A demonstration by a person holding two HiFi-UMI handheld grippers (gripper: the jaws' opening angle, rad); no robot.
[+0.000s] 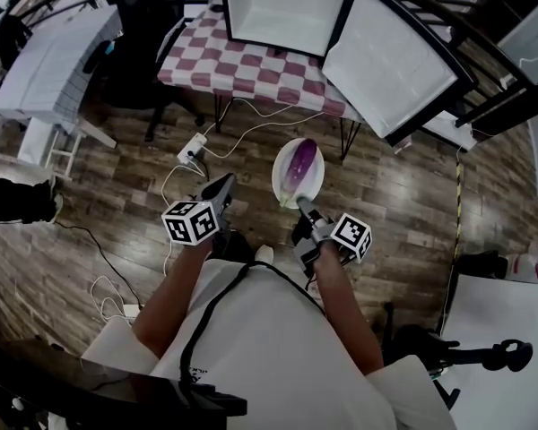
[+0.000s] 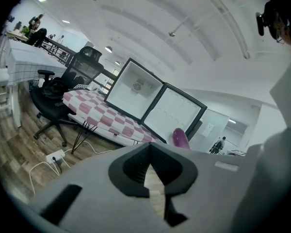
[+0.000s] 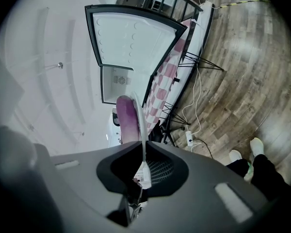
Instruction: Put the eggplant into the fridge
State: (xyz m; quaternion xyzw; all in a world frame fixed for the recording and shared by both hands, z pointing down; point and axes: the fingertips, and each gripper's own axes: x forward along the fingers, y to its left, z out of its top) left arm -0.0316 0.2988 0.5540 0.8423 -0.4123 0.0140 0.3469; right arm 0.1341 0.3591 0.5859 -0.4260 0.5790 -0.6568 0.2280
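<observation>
1. Near left, the left gripper (image 1: pixel 225 184) has its jaws clenched on nothing
2. Far centre, the fridge (image 1: pixel 282 12) stands open on a checked table (image 1: pixel 242 65)
3. The eggplant (image 1: pixel 301 168) lies on a white plate (image 1: pixel 282 182), well short of the fridge
4. The right gripper (image 1: pixel 302 206) pinches the plate's near rim; loading remains

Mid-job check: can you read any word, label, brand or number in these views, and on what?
No word or number is readable anywhere.
Cube on the left gripper and on the right gripper: black-and-white square markers only, no lettering.
Emblem inside the fridge: too blurred to read.
White sheet beyond the fridge: too small to read.
</observation>
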